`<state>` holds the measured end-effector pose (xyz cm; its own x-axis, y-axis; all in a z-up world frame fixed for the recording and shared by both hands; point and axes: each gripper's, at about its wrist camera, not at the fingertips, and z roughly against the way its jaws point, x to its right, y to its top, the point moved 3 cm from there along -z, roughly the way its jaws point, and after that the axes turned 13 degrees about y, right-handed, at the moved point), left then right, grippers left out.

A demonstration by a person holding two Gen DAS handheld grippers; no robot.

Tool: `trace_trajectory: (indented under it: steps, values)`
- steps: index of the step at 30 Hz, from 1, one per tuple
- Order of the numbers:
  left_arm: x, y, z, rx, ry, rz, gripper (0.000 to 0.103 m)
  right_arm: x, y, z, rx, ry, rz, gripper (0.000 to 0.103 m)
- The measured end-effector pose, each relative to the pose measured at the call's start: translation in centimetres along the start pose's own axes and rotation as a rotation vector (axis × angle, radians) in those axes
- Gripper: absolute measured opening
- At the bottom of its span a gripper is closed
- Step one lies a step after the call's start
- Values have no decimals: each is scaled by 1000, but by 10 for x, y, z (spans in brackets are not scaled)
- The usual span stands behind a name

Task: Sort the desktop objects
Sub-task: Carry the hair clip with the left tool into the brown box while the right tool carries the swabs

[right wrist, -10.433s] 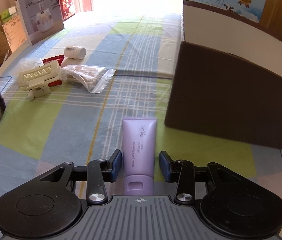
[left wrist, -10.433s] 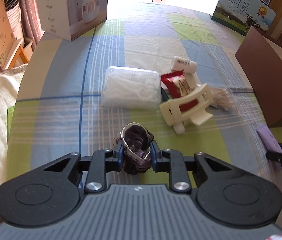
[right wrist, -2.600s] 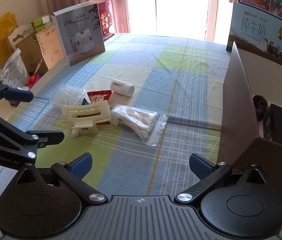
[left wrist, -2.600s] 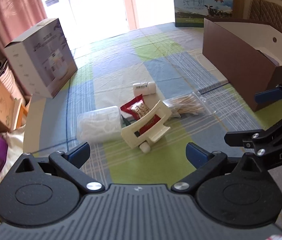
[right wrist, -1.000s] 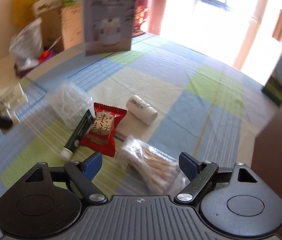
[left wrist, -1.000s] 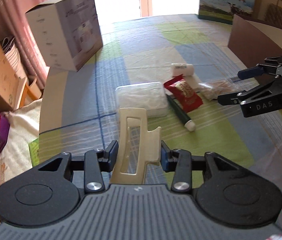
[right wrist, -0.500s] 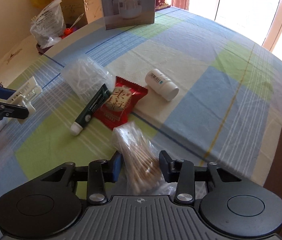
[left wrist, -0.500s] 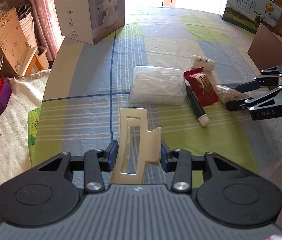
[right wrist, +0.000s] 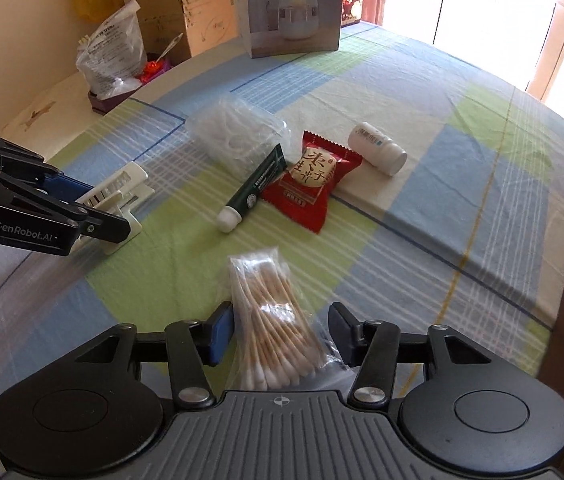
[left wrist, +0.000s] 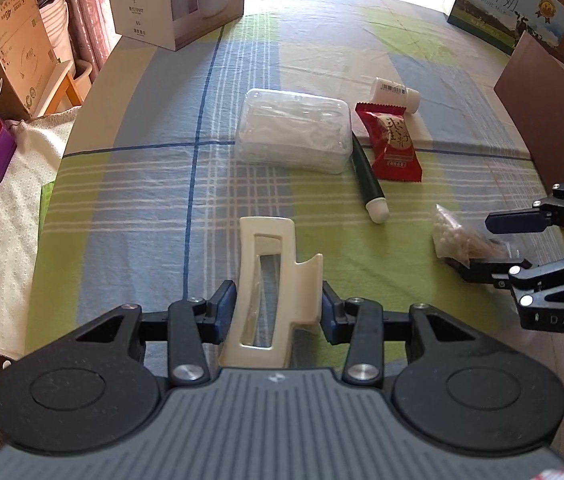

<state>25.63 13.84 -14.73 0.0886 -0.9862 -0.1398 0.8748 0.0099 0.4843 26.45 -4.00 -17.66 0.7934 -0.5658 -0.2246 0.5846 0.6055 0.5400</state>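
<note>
Cream plastic fills the left gripper: a large hair claw clip is clamped between its blue-padded fingers, both pads pressed against the clip's sides, and it is held above the checked cloth of the desk near the desk's left edge. In the right wrist view the same clip shows at the far left, in the grip of the left gripper.

The right gripper has a clear bag of cotton swabs between its fingers, and its jaws are opening; the left pad lies against the bag's edge, while the right pad stands off the swabs with only loose, crumpled film near it. The bag appears in the left wrist view too, between the fingers of the right gripper by the desk's right edge.

Toward the middle of the desk lie the other things: a clear plastic box of white floss picks, a dark green tube with a white cap just beside it, a red snack packet touching the tube, and a small white bottle on its side just beyond the packet. A brown cardboard box stands at the right edge, and a humidifier carton at the far edge.
</note>
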Motion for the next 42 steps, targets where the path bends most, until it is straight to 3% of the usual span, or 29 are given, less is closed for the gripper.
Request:
trace_trajectory:
  steps: [2, 4, 5, 11, 20, 29, 36, 42]
  values:
    - [1, 0, 0, 0, 9, 3, 38, 1, -2, -3, -3, 6, -5, 49]
    - [3, 0, -1, -1, 24, -5, 40, -1, -5, -3, 5, 11, -4, 41]
    - [3, 0, -1, 3, 32, -8, 40, -2, -5, -2, 6, 16, 3, 30]
    - [10, -1, 2, 13, 28, -17, 36, -5, -11, 6, 3, 57, -57, 24]
    - [33, -13, 21, -1, -14, -37, 36, -4, -28, 43, 53, 106, -193, 22]
    - [68, -7, 75, 81, -85, -57, 36, 10, -46, 112, 155, 117, -302, 22]
    - [111, 2, 113, 142, -154, -90, 36, 26, -73, 169, 234, 92, -379, 22]
    - [155, 11, 135, 183, -221, -142, 36, 55, -101, 214, 285, 18, -457, 22]
